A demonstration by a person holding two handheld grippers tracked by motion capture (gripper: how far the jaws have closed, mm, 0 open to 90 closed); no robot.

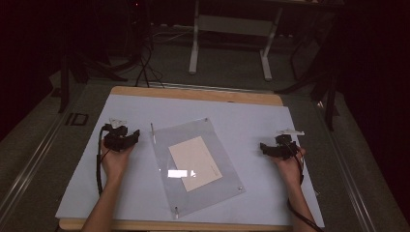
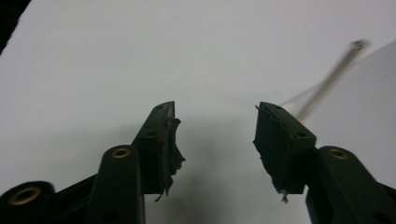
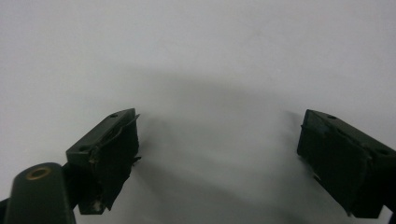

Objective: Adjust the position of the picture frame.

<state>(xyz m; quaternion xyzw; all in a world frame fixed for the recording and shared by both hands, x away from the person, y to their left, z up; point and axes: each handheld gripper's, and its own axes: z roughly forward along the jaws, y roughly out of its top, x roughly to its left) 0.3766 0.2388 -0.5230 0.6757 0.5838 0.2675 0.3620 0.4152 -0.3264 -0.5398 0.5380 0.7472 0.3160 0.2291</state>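
Note:
A clear plastic sheet [image 1: 164, 183] lies tilted in the middle of the pale table [image 1: 241, 121], with small posts at its corners. A beige card [image 1: 195, 163] lies at its centre. A thin post [image 1: 153, 131] stands at the sheet's far left corner, and the same post [image 2: 327, 81] appears blurred beside the sheet's edge [image 2: 373, 88]. My left gripper [image 1: 133, 137] rests left of the sheet, open and empty [image 2: 215, 119]. My right gripper [image 1: 264, 147] rests right of the sheet, open wide with nothing between its fingers [image 3: 219, 128].
The table has a wooden border [image 1: 193, 93] at its far edge. Beyond it on the floor stand a white desk frame [image 1: 194, 43], dark stands [image 1: 331, 92] and loose cables [image 1: 145, 67]. A black cable [image 1: 100, 164] trails along the left forearm.

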